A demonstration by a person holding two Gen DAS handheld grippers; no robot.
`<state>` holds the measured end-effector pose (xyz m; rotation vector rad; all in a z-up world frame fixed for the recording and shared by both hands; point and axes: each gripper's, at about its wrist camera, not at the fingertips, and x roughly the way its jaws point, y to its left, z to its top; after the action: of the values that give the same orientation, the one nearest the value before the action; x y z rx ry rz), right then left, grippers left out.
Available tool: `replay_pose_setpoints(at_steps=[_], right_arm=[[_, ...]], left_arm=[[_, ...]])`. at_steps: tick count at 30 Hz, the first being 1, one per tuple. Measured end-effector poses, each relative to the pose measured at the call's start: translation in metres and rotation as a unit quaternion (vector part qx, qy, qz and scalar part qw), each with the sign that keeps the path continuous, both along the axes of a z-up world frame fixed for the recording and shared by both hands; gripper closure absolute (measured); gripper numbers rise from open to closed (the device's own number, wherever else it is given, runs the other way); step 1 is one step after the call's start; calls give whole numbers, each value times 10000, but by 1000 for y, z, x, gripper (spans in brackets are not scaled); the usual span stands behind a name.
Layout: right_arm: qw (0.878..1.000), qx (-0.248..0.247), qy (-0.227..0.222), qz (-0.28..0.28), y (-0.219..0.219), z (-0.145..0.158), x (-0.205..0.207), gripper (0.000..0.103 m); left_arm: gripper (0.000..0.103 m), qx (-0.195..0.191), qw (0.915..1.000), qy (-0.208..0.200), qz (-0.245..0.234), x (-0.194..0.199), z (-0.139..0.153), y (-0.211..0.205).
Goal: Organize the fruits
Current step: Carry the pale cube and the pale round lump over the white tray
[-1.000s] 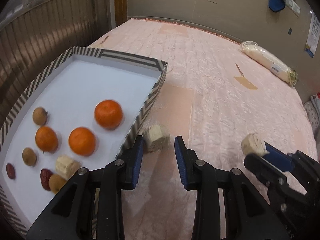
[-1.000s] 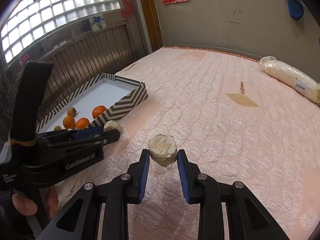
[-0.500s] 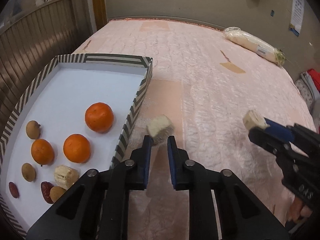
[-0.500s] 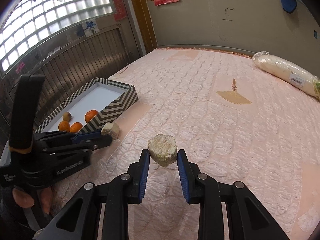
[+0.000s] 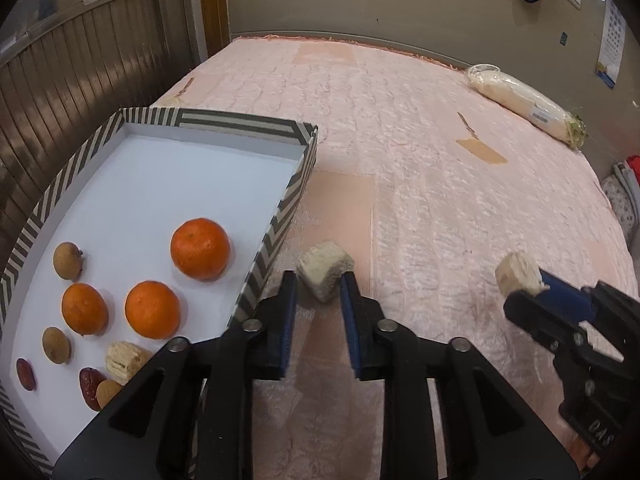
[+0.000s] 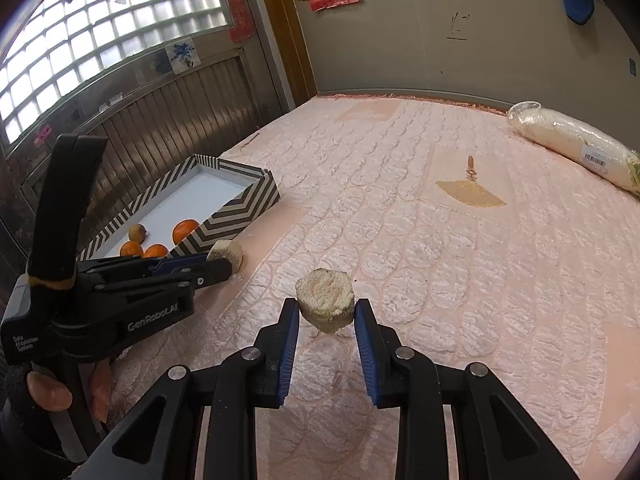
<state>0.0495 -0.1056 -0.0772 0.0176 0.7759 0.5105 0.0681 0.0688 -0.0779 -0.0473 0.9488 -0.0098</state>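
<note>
Between the blue pads of the left gripper (image 5: pixel 318 282), a pale, fibrous, stubby chunk of cut stalk (image 5: pixel 325 265) sits on the pink quilted bed cover (image 5: pixel 440 184). The jaws are opening around it at a narrow gap, and from this angle it is hard to be sure whether the pads touch its sides; a sliver of space seems to show on the left.

Just to the left of those fingers stands the shallow white tray with a grey-and-white striped rim (image 5: pixel 280 216), its near wall almost against the left pad. Inside it, further left, lie three round orange mandarins (image 5: pixel 200 249), some small brown longan-like fruits (image 5: pixel 68 261), dark red dates (image 5: pixel 89 382) and another pale stalk piece (image 5: pixel 125 362).

Well off to the right of the left fingers, the right gripper (image 6: pixel 326 310) is closed narrowly on a second pale fibrous chunk (image 6: pixel 326 298), gripped at its sides and lifted clear of the cover.

Far ahead of both pairs of fingers, near the wall, a long white vegetable wrapped in clear plastic (image 6: pixel 576 146) lies on the cover.
</note>
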Motion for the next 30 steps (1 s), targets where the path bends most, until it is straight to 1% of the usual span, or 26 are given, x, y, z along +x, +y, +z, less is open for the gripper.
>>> replay_pose_setpoints(at_steps=[4,5,6,8,10,11,12,13,14,20,24,30], right_arm=[[10000,16,27,21,-1,-2,1,76],[10000,21,32,22,-1,-2,1,76],[10000,27,39,21,-1,-3,2,76],[10000,51,45,16,-3,-3,3,76],[10000,78,47,7,-5,-3,3,76],[9999,88,49,-3,-7,-3,3,76],[9999,93,52,-11,-8,-4,3,76],[9999,102,53,-27,-9,-4,3,76],[9999,118,57,-50,-11,-4,4,76],[9998,174,61,-14,-9,-2,3,76],[9999,146,35,58,1,1,0,76],[9996,99,-45,257,27,10,-6,76]], left_arm=[[58,-76,9999,-96,12,4,3,-6],[52,-95,9999,-72,-2,6,3,-7],[48,-87,10000,-35,-27,9,2,-10],[48,63,10000,-16,-6,13,0,-15],[48,63,10000,-37,31,16,-1,-16],[49,17,10000,-52,47,16,0,-15],[65,-24,10000,-66,62,16,0,-13],[73,-22,10000,-30,77,16,-1,-12],[75,87,9999,-32,84,16,-1,-11],[75,-90,9999,-48,-77,1,3,-6],[75,-100,9999,-127,-21,-13,14,0],[75,72,9993,-318,164,-32,32,15]])
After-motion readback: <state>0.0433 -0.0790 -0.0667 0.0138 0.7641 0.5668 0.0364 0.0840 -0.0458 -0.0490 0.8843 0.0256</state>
